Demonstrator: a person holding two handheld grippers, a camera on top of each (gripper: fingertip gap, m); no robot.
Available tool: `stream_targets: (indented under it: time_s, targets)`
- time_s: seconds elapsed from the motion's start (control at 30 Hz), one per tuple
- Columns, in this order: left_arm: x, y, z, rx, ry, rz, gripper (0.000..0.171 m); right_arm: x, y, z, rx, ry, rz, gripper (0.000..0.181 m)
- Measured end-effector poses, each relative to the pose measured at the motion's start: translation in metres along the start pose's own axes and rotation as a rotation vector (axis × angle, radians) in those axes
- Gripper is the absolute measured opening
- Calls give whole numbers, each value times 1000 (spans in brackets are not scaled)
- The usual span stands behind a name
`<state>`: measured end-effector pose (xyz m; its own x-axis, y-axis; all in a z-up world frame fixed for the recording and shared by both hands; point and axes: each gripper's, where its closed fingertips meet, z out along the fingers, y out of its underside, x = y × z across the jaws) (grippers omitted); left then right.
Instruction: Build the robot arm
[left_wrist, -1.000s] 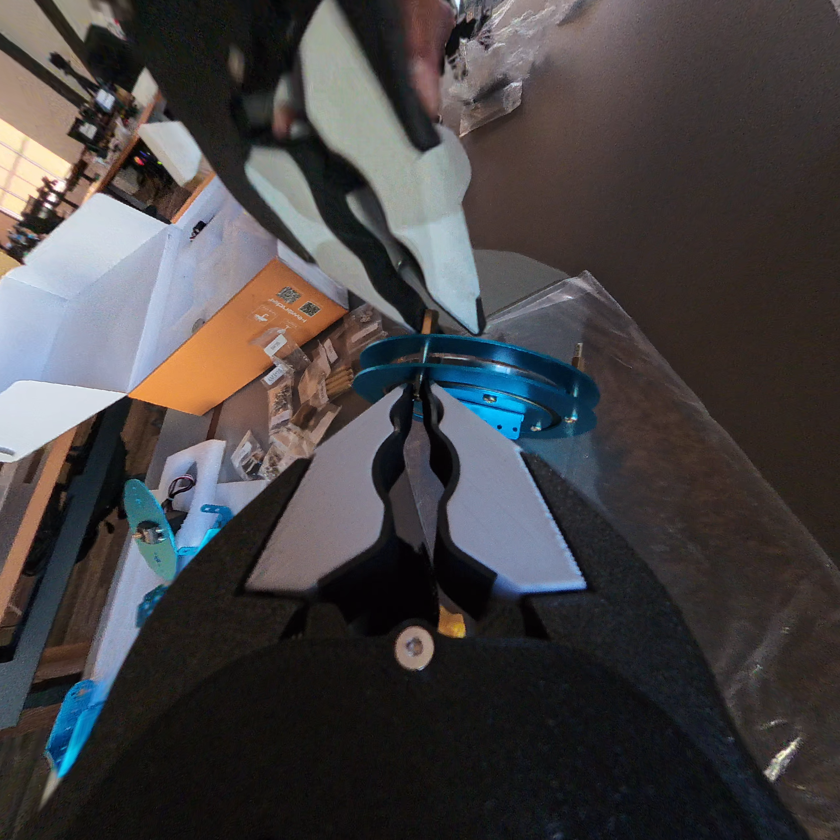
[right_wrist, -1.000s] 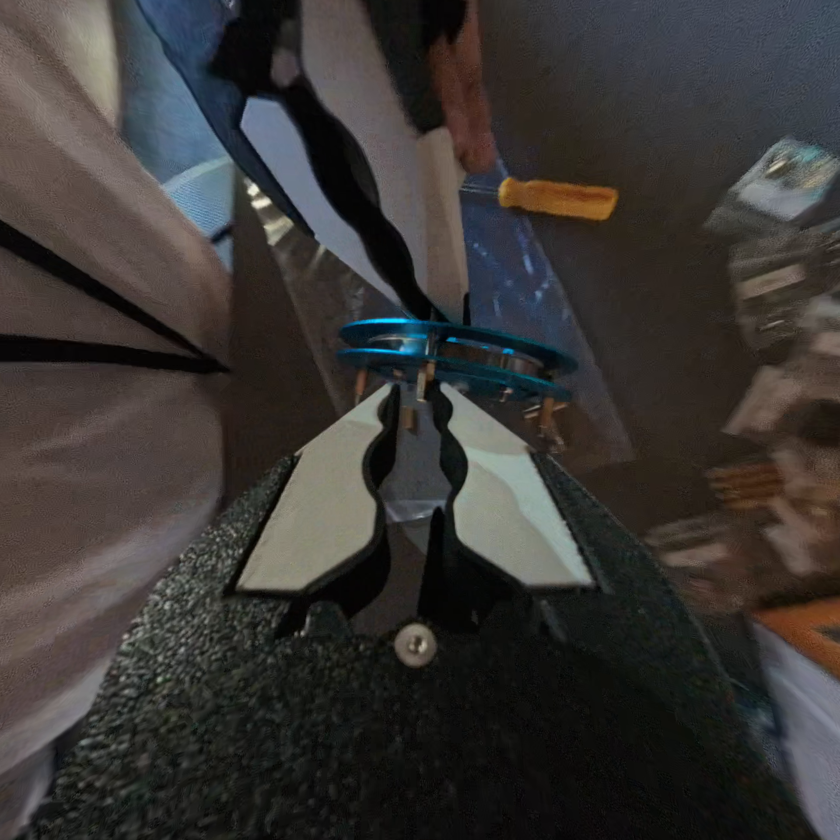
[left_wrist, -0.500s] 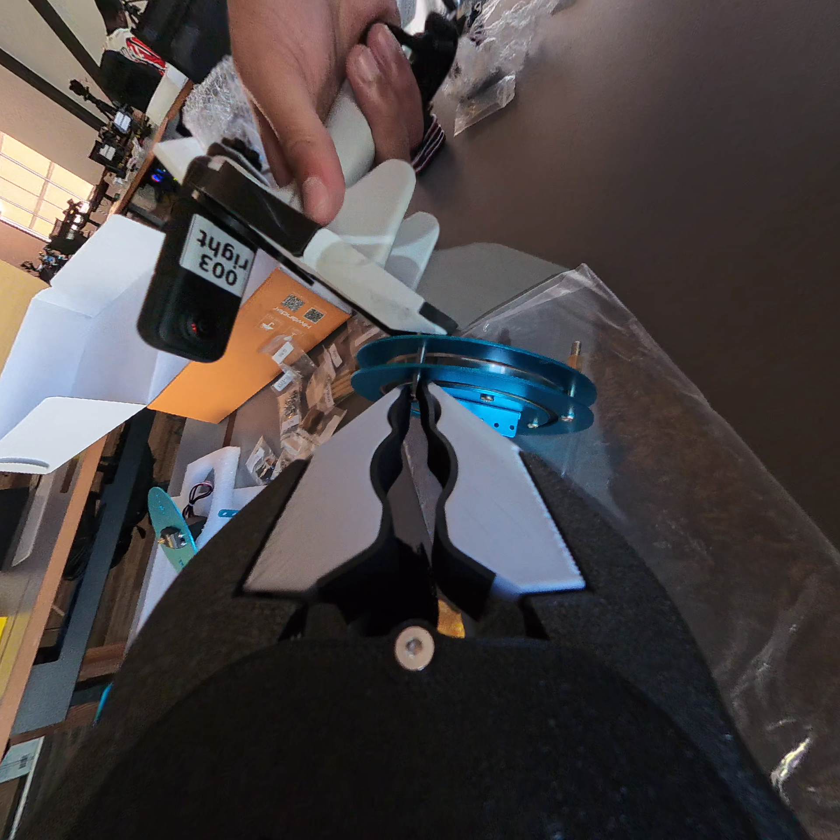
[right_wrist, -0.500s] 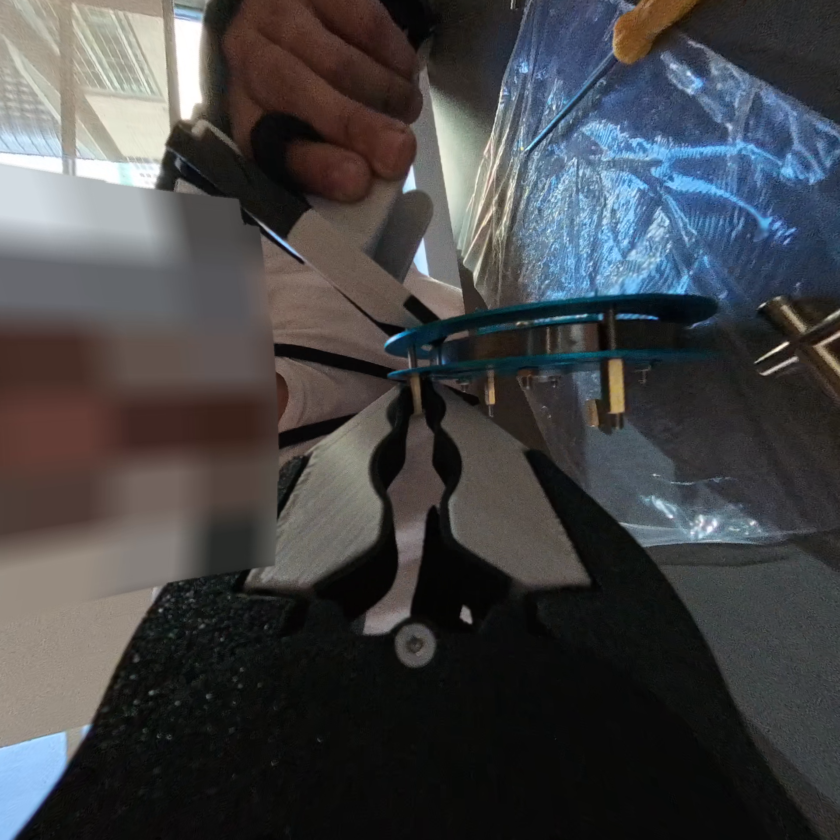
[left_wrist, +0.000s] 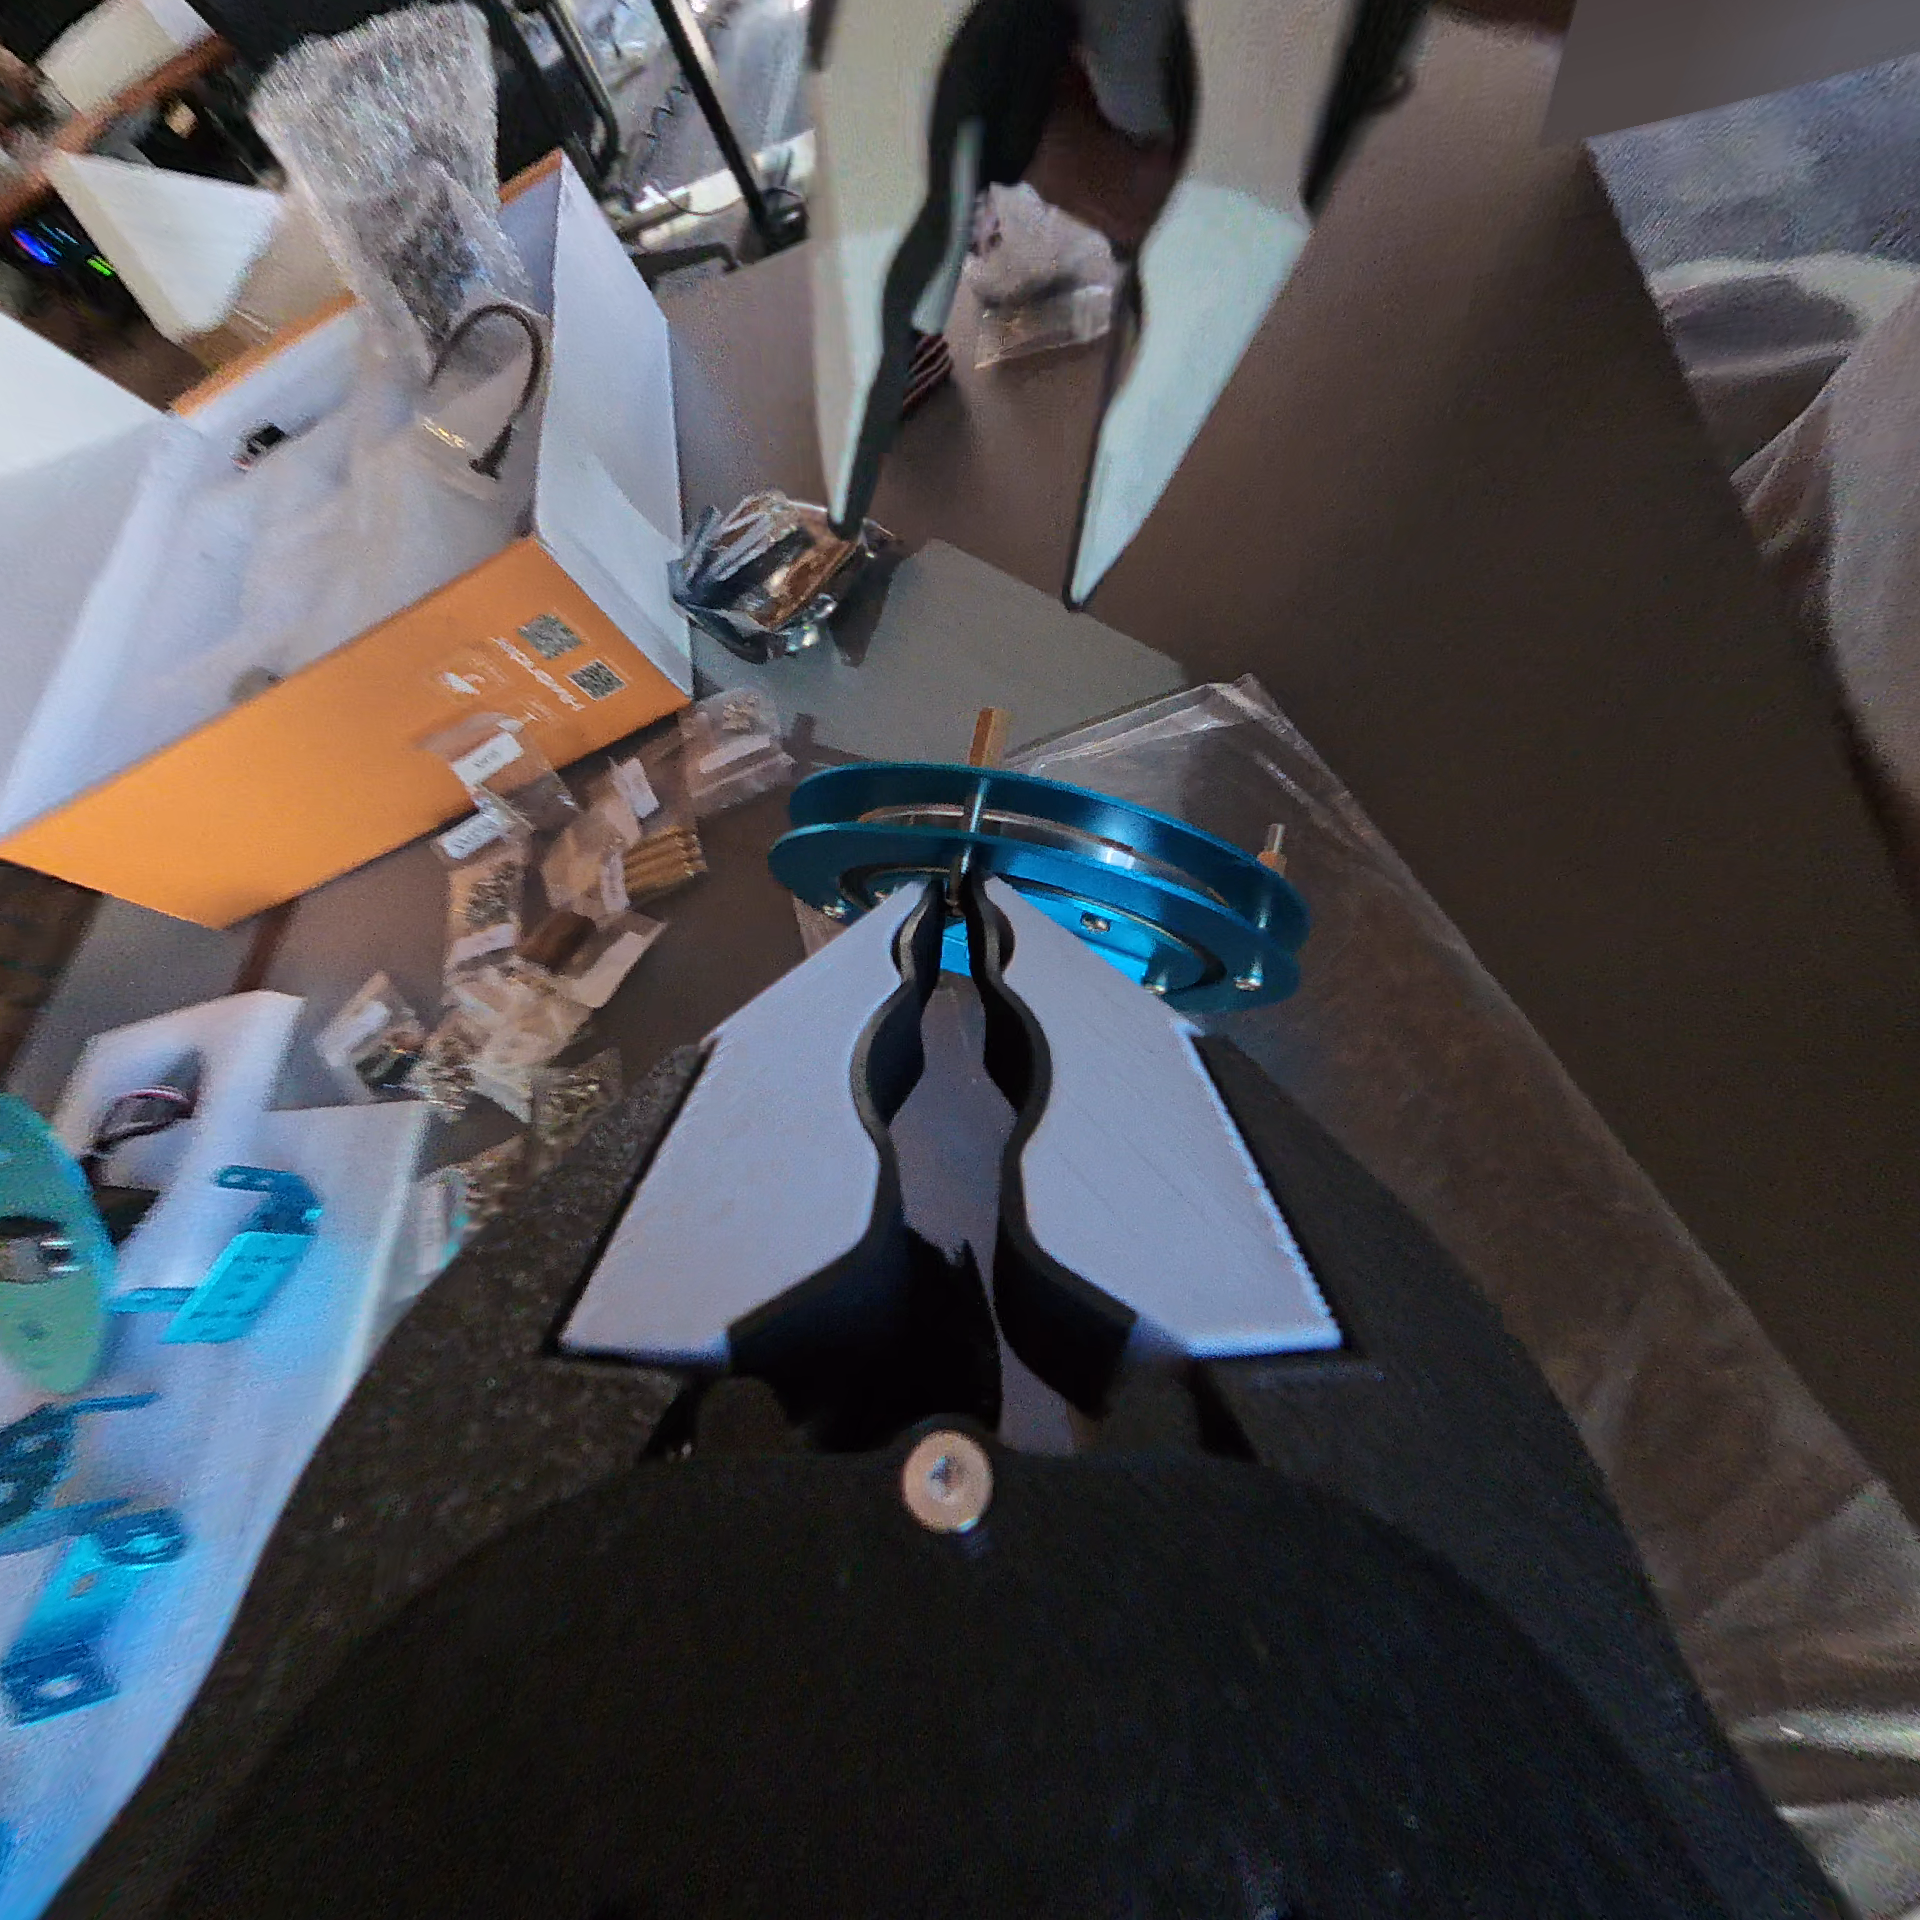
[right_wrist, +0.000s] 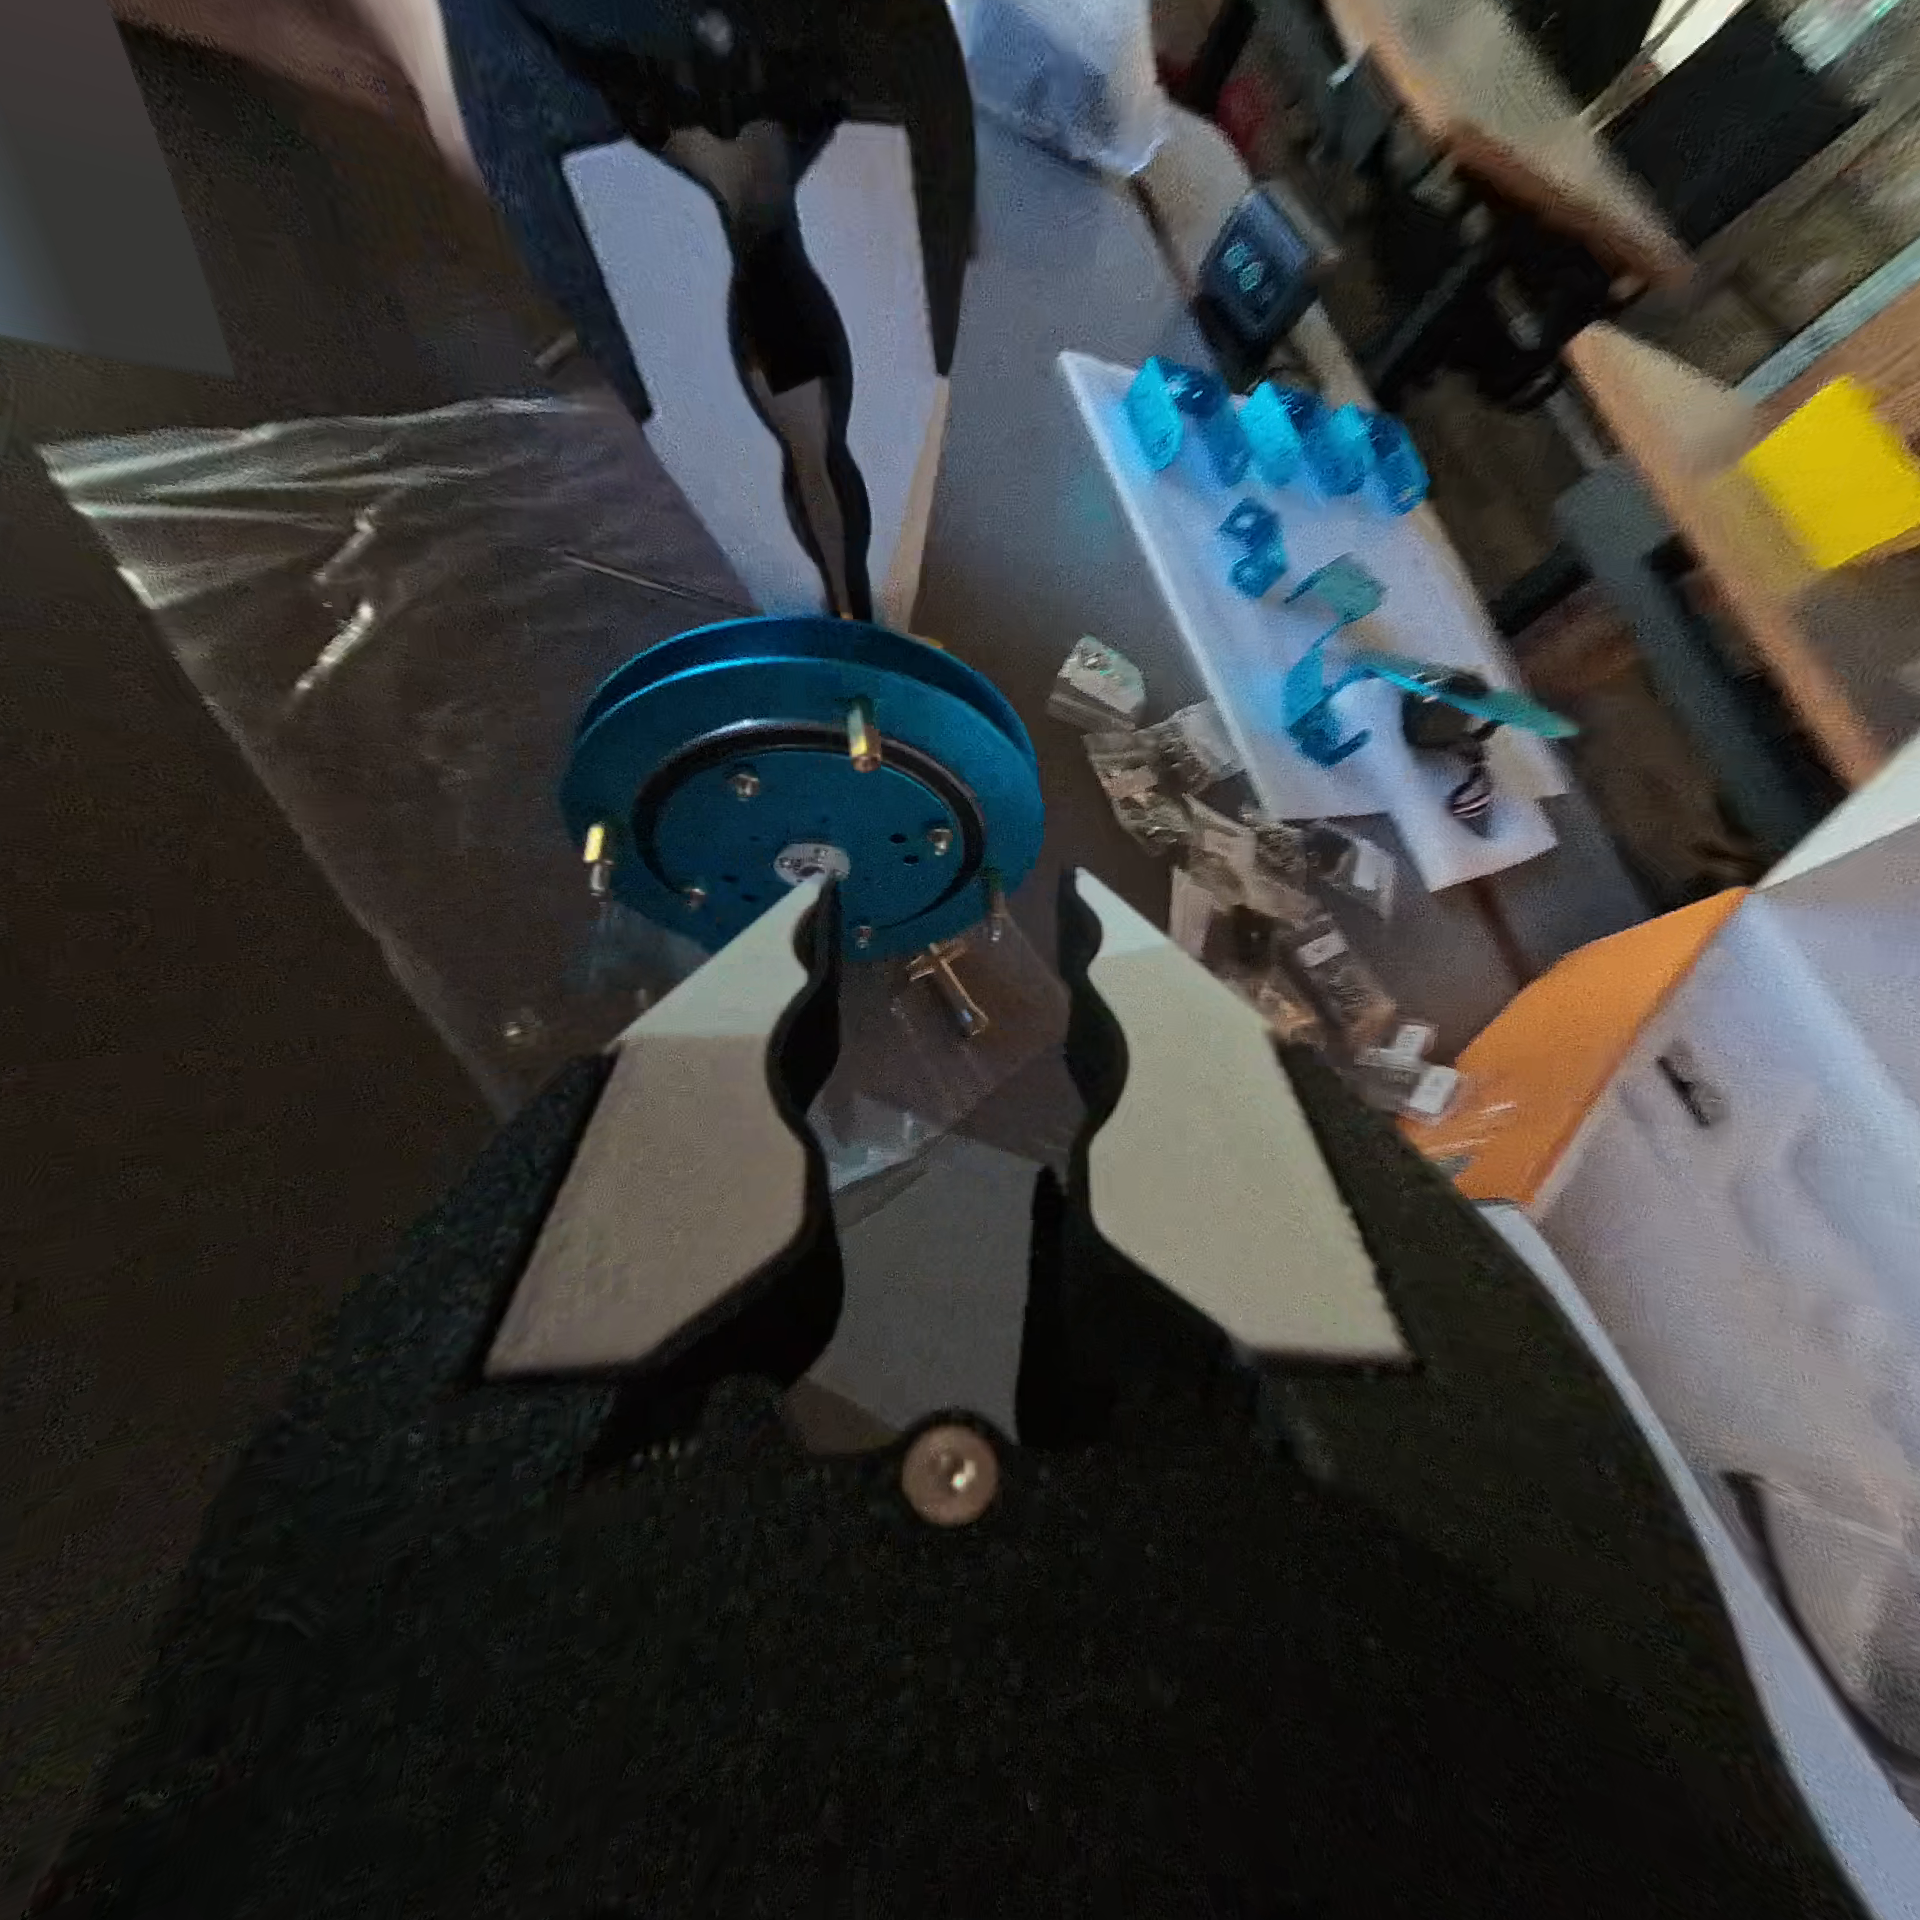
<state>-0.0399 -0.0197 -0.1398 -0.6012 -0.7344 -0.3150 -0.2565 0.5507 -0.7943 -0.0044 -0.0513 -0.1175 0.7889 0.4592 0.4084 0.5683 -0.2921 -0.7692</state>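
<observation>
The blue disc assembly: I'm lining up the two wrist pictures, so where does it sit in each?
Left wrist view: blue disc assembly just above centre, edge-on, pinched at the left gripper tips.
Right wrist view: left of centre, flat face showing.
Shared landmark: orange-and-white box.

An open orange-and-white cardboard box (left_wrist: 343, 748) lies on a dark brown table (left_wrist: 1507, 520). Small clear bags of hardware (left_wrist: 551, 904) are scattered just beside it. Near them, a white foam tray (right_wrist: 1455, 790) holds blue metal brackets (right_wrist: 1278, 436). A crinkled clear plastic sheet (right_wrist: 395, 582) lies well apart from the tray.
</observation>
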Motion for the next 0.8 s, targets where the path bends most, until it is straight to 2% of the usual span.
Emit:
stream_targets:
  time_s: [0.17, 0.4, 0.57, 0.8]
  targets:
    - [3, 0, -1, 9, 63, -69, 4, -5, 3, 10, 24, 315, -196, 35]
    - [7, -1, -3, 7, 93, -62, 4, -3, 3, 5, -14, 616, -481, 29]
    - [6, 0, -3, 23, 114, -80, 4, -4, 7, 4, -39, 674, -553, 26]
    - [3, 1, -3, 32, 132, -91, 4, -6, 16, 10, -26, 597, -474, 26]
